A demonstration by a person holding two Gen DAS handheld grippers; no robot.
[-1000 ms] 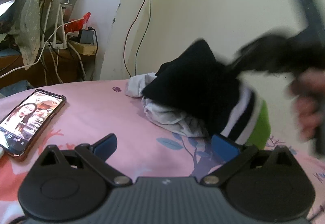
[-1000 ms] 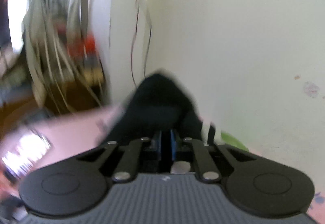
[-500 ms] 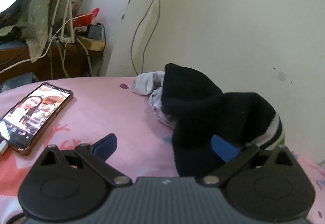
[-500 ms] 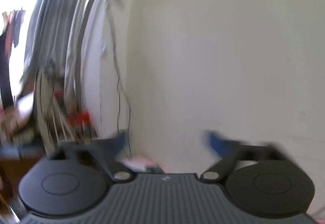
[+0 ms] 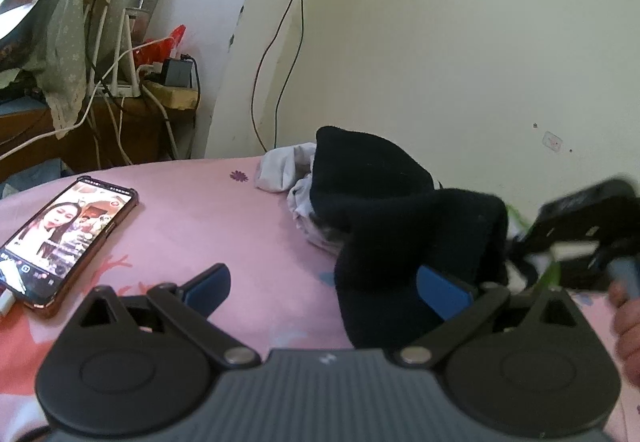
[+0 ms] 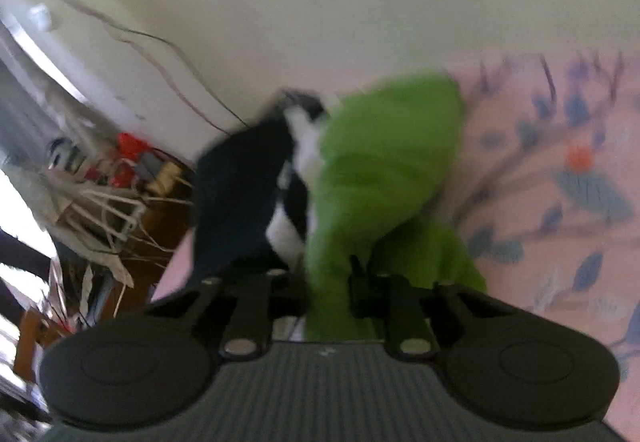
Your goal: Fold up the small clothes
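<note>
Presently: right gripper [image 6: 330,290] closing on green sock end [image 6: 384,177] near the bed's [image 5: 200,226] wall edge, left gripper [image 5: 320,282] agape, empty beside black sock [image 5: 400,226]; risk—thin pinch slips, bundle unrolls.

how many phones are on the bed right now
1. The phone lies face up with its screen lit on the pink sheet, at the left of the left wrist view, well apart from the sock pile. Anything under the clothes would be hidden.
</note>
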